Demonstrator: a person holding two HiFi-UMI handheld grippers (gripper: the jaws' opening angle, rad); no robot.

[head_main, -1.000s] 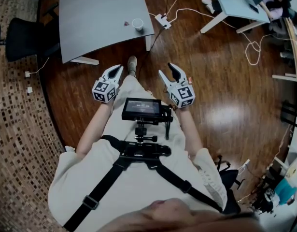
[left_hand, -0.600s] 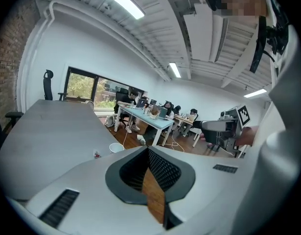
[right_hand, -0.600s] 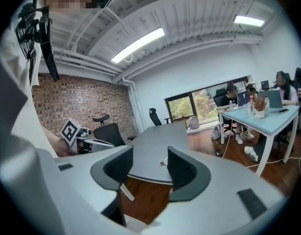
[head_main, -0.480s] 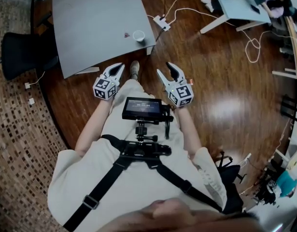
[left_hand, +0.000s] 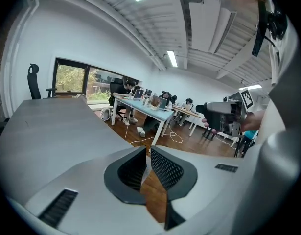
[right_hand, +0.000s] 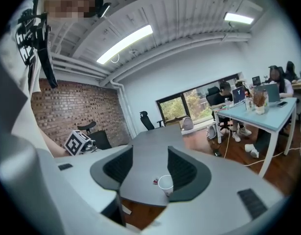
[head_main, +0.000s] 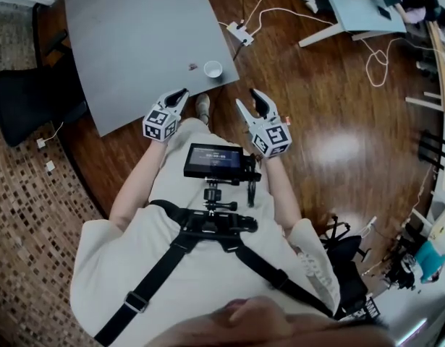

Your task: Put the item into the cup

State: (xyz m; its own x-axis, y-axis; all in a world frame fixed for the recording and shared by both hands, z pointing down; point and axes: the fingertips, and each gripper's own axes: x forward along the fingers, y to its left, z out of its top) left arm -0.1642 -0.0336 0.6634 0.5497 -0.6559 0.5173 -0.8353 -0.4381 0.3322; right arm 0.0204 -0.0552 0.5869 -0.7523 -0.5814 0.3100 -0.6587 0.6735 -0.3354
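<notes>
The table [head_main: 135, 42] is sitting nearer to both grippers than a second ago, and the left gripper's tips are now reaching its near edge, so the person seems to be walking up to it.

The left gripper [head_main: 180, 95] is holding its jaws drawn almost together, only a sliver of gap at the tips, with nothing between them. The right gripper [head_main: 248, 101] is carrying its jaws spread wide and empty; its own view is framing the cup [right_hand: 165, 183] and the item [right_hand: 154, 181] in the gap, both well ahead and untouched.

The cup is standing upright near the table's near corner, at about 12 o'clock from the grippers. The item is lying on the tabletop just beside the cup, at its 9 o'clock, apart from it.

The item is showing only as a tiny dark, reddish speck, too small to identify. It is probably light and easy to flick away, so a low pinch across its middle looks safest. The cup looks light too and is likely to tip if bumped.
</notes>
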